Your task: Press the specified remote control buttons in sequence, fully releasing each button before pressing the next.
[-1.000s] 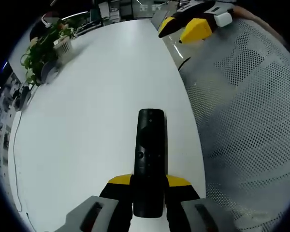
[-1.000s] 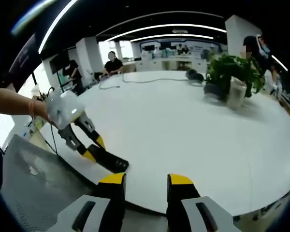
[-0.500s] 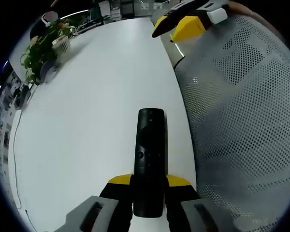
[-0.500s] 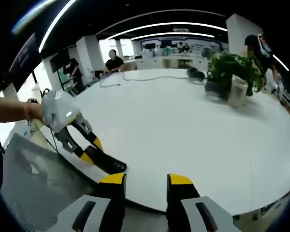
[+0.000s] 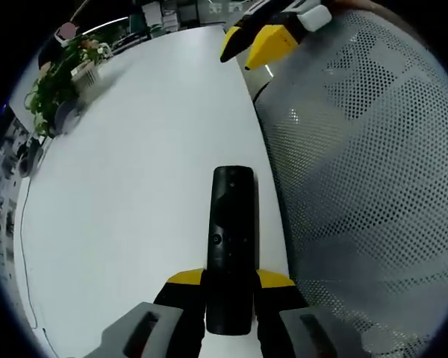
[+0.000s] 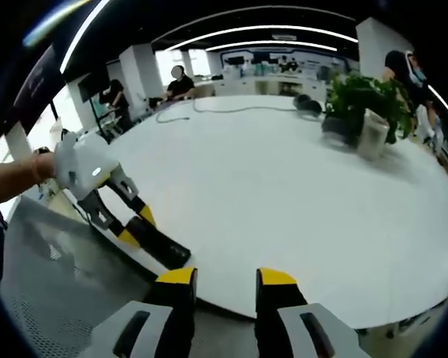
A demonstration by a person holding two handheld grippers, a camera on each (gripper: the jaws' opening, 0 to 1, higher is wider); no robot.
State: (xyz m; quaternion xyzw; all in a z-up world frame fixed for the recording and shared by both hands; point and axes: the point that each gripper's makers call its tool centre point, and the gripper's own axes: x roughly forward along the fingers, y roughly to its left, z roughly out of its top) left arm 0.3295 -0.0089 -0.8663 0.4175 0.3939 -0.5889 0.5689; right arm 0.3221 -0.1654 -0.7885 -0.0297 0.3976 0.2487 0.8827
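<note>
The left claw [image 5: 230, 287] grips the remote [image 5: 231, 239] by its near end, over the table [image 5: 134, 149] edge. The right claw [image 6: 220, 287] hangs apart from it, jaws parted and empty — no button pressed yet, I judge. Next: bring one right tip onto the first button.

text: none legible | remote control [image 5: 231, 239]: button markings too small to read

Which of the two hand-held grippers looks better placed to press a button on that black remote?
The right gripper, probably. The left gripper is shut on the remote, holding it over the white table's edge. The right one's jaws stand apart and hold nothing, so it is free to press.
</note>
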